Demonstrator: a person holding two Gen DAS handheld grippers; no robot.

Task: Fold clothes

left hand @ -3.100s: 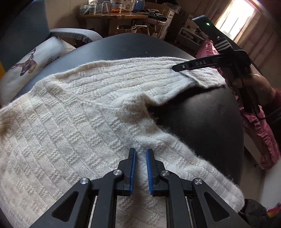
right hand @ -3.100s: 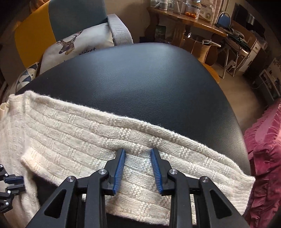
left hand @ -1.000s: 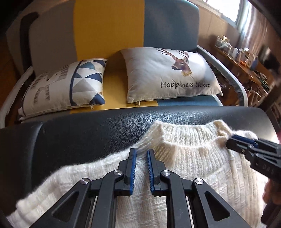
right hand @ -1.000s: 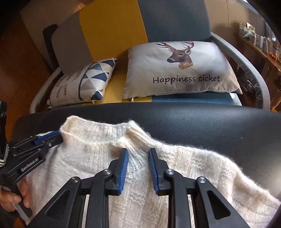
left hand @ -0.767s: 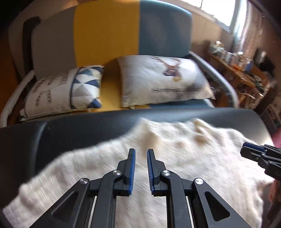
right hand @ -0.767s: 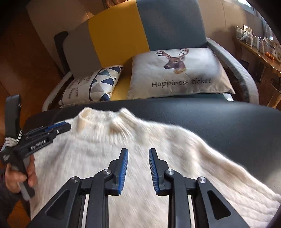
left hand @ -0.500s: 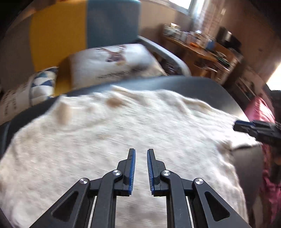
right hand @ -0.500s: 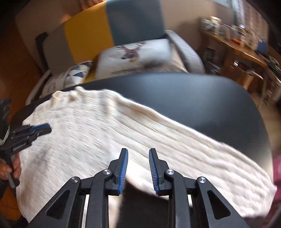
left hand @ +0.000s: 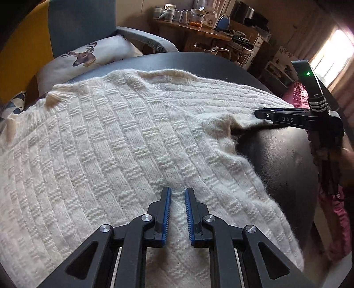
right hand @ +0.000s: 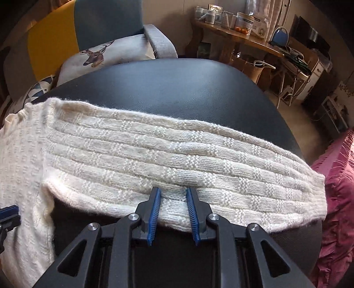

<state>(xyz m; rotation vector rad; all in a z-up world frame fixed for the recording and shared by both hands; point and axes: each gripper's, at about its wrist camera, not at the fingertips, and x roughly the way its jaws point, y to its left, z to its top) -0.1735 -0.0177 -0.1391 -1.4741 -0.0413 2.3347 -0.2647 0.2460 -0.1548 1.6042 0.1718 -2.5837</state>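
Lying spread over a black leather-look table [right hand: 188,88], the cream knit sweater [left hand: 110,144] has its body toward the left and one sleeve [right hand: 177,155] stretched flat to the right, the cuff ending near the table's right edge. The left gripper [left hand: 177,195] hangs low over the sweater's body, its blue-padded fingers [left hand: 166,212] a narrow gap apart with nothing between them. The right gripper [right hand: 172,192] sits at the sleeve's near edge, its fingers spread wider, the knit showing in the gap but not pinched. Behind the table stands an armchair [right hand: 106,20] of yellow, blue and grey with a deer-print cushion [right hand: 99,53] and a triangle-patterned cushion [right hand: 37,88]. A cluttered wooden desk [right hand: 239,35] fills the back right, and pink ruffled fabric [right hand: 338,177] lies just beside the sleeve's cuff end.
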